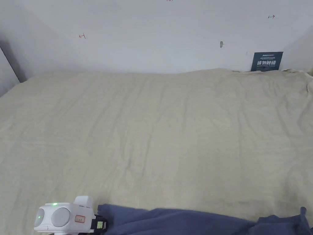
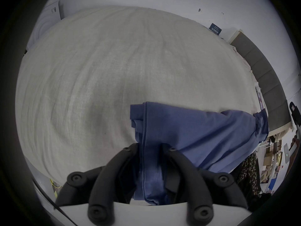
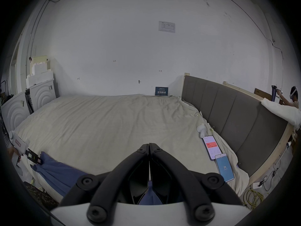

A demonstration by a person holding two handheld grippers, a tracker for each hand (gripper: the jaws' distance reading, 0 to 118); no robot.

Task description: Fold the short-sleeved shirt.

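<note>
Shirt (image 1: 183, 221): blue, short-sleeved, bunched along the near edge of the bed, stretched between the two grippers; its near part hangs off the bed edge in the left gripper view.

Left gripper (image 2: 150, 148): black jaws clenched on a gathered fold of the shirt, cloth pressed between both jaws. In the head view its white body sits at the near left (image 1: 99, 225), touching the shirt's left end.

Right gripper (image 3: 149, 145): jaw tips closed together; blue cloth shows low between the jaws near the base, so both jaws appear to pinch the shirt's right end.

Two phones (image 3: 218, 156): lying end to end on the right side of the bed, screens lit, well apart from the shirt.

White controller (image 3: 201, 130): just beyond the phones, near the headboard.

Bed (image 1: 152, 128): wide, covered with a wrinkled beige sheet; the middle and far part lie bare.

Headboard (image 3: 236, 123): grey, padded in panels, along the right side of the bed.

Dark sign (image 1: 266, 61): propped against the wall at the far right corner of the bed.

Wall (image 1: 152, 36): white, with small red marks and a paper sheet (image 3: 166, 26) pinned high up.

White panels (image 3: 39, 95): stacked at the far left of the bed, foam blocks on top.

Yellow cable (image 3: 253, 197): coiled on the floor at the near right.

Another person (image 3: 293, 97): beyond the headboard, far right, holding dark cloth.
</note>
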